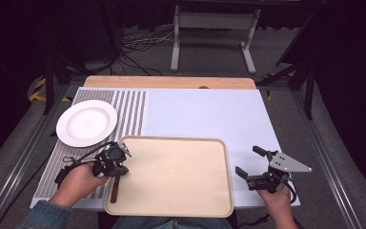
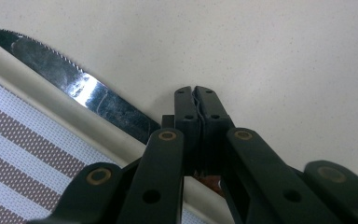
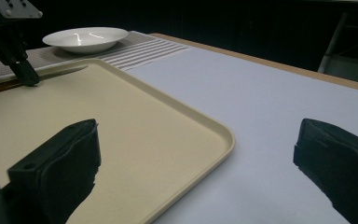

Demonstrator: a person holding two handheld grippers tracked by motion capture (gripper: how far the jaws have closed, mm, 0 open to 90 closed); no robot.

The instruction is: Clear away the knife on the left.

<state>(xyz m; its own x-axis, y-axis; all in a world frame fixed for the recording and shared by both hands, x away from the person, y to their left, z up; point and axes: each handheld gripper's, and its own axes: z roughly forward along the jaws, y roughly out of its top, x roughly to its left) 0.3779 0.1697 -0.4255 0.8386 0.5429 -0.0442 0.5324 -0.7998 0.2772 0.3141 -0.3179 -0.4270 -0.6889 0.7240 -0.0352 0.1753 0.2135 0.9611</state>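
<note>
Clamped in the left claw (image 1: 119,168), the knife (image 2: 81,91) could pivot off the tray's (image 1: 171,177) left rim; the right claw (image 1: 251,164) gapes empty.

glossy serrated metal knife (image 2: 81,91), perhaps wooden-handled

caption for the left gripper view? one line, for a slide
Left gripper, jaws shut, over the beige tray beside a serrated knife lying along the tray's rim.
</note>
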